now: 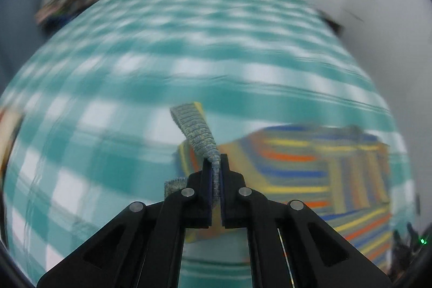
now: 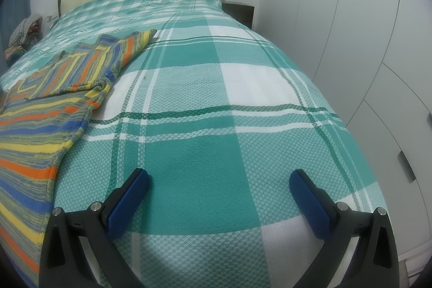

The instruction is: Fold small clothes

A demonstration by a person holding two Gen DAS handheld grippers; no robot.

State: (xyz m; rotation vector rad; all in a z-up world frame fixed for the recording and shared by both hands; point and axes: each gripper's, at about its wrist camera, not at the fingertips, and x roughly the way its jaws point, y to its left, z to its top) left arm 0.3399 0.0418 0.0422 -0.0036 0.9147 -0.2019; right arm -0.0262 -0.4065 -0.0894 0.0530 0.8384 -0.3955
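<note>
Sweater [image 1: 310, 169] cuff pinched, no writing legible

Left wrist view motion-blurred: bedspread [image 1: 189, 45] checks smeared, striped garment [image 1: 310, 169] soft. Right wrist view: garment cut off at left edge.

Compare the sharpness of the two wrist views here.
Left wrist view: motion-blurred bedspread and striped garment; only the left gripper and its pinched cuff are crisp. Right wrist view: sharp throughout, open right gripper, fisheye bending at the edges.
</note>
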